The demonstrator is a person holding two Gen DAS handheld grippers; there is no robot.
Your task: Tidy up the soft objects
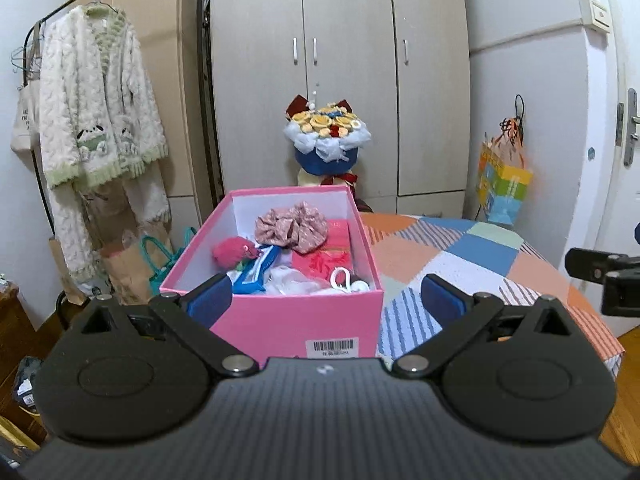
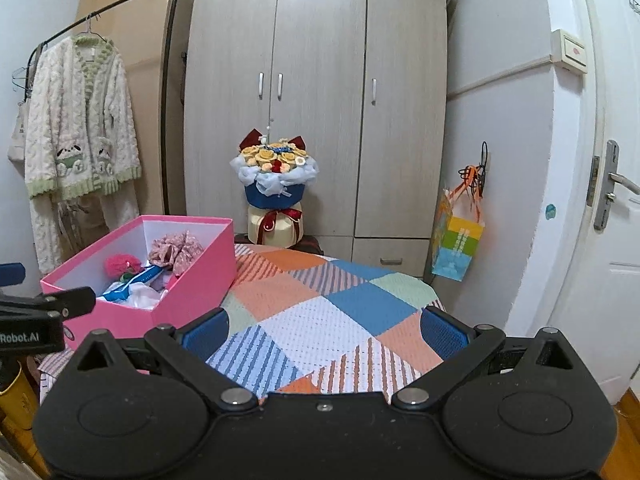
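Note:
A pink box [image 1: 328,322] stands at the left of the patchwork cloth [image 1: 460,256]. In it lie a pink scrunchie [image 1: 292,224], a red fuzzy ball [image 1: 232,251], a blue item [image 1: 256,272], white fabric [image 1: 296,282] and red packets [image 1: 328,260]. My left gripper [image 1: 326,298] is open and empty, just before the box's near wall. My right gripper [image 2: 324,330] is open and empty over the cloth [image 2: 320,312], right of the box [image 2: 192,280]. The scrunchie [image 2: 176,252] and ball [image 2: 118,265] also show in the right wrist view.
A flower bouquet [image 1: 326,136] stands beyond the cloth before a wardrobe [image 1: 340,60]. A fluffy cardigan [image 1: 96,108] hangs on a rack at left. A colourful bag [image 1: 502,184] hangs on the right wall by a white door [image 2: 612,200]. Bags [image 1: 140,264] stand on the floor at left.

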